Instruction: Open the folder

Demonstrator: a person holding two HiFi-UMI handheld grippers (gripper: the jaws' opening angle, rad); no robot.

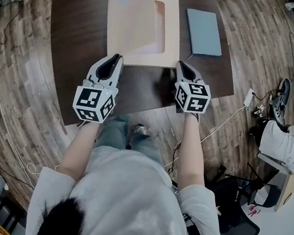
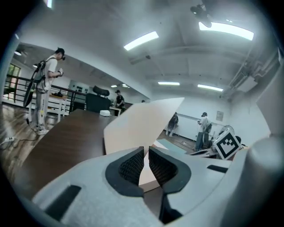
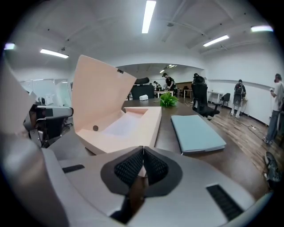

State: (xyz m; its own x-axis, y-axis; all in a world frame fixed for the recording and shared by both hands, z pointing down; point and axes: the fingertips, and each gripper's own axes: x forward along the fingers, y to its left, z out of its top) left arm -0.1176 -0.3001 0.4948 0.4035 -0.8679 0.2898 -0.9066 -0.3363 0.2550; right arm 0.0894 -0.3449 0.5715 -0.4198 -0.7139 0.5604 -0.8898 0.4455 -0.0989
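Observation:
A peach box folder [image 1: 171,36] lies on the dark table [image 1: 74,33], its cover [image 1: 131,14] tilted up from the left side. My left gripper [image 1: 111,59] is at the cover's near left corner. In the left gripper view the jaws [image 2: 145,153] stand almost together, with the cover's [image 2: 142,124] edge in the thin gap between the pads. My right gripper [image 1: 182,65] is shut, tips at the tray's near right corner. The right gripper view shows its pads [image 3: 143,153] meeting, and beyond them the raised cover [image 3: 97,93], the open tray [image 3: 142,122] and the left gripper [image 3: 49,122].
A flat blue-grey folder [image 1: 203,32] lies right of the peach one, also in the right gripper view [image 3: 197,133]. The table's curved near edge runs just below both grippers. Cables and a power strip [image 1: 249,97] lie on the wood floor; office chairs and several people stand farther off.

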